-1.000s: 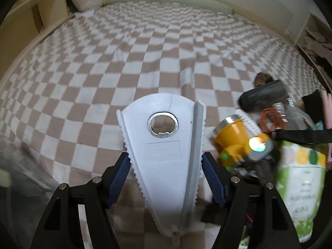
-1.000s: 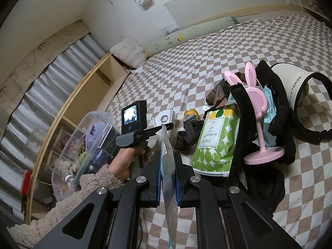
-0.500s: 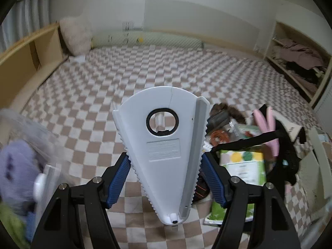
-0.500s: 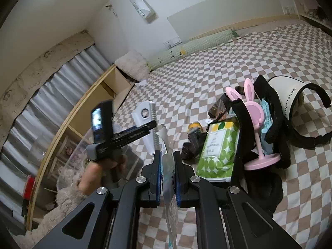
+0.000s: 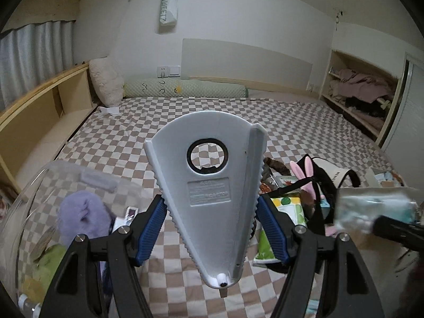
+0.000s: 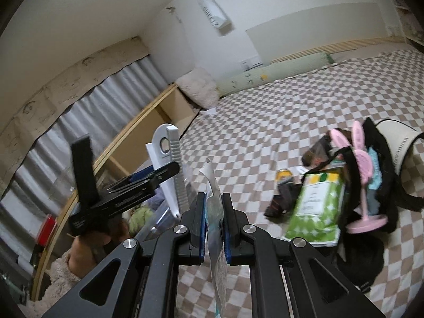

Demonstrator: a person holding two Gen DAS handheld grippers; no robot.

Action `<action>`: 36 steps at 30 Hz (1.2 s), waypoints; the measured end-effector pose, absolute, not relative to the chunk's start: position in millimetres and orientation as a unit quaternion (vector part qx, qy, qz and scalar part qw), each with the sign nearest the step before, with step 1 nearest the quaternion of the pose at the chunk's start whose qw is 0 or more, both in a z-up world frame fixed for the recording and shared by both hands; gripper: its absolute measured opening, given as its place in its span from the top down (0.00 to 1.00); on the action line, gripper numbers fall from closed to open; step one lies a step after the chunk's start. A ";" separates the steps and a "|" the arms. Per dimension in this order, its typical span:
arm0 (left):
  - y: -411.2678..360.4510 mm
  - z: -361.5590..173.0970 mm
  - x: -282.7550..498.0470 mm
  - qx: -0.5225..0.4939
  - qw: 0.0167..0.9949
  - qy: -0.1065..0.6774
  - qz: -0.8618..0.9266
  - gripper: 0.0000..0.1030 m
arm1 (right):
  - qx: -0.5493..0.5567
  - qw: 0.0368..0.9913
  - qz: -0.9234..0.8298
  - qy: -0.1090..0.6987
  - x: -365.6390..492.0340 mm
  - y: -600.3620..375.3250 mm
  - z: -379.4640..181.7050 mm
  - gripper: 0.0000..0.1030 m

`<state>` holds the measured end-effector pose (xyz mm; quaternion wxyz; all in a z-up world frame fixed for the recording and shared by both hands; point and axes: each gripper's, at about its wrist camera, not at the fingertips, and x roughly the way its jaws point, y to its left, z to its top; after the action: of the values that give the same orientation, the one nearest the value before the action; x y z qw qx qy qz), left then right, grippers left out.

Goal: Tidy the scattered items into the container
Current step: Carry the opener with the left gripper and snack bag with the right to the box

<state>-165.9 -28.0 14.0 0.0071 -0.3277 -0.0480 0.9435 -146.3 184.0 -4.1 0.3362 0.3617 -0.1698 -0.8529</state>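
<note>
My left gripper (image 5: 212, 222) clamps a white wedge-shaped plastic jar opener (image 5: 209, 182) above the checkered bed, beside the clear plastic container (image 5: 39, 185). My right gripper (image 6: 214, 229) pinches a thin translucent packet (image 6: 215, 212). Recommended: swing left over the rim before release.

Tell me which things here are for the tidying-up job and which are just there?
For the job:
- white wedge-shaped plastic jar opener, clamped in the left gripper
- thin clear plastic packet, clamped in the right gripper
- clear plastic storage bin
- green spotted snack bag
- pink bunny-eared fan

Just there:
- long green bolster pillow
- fluffy cream cushion
- grey curtain
</note>
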 end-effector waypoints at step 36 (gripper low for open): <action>-264.5 -5.8 -40.2 -0.314 -0.164 -0.233 0.906 0.32 | 0.350 0.491 -0.793 -0.089 -134.7 3.3 38.8 0.89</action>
<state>-40.2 -264.5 -5.8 -0.1636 -0.3136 -0.2326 0.9060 -134.7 3.3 38.8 0.4909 0.3500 -0.0891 -0.7928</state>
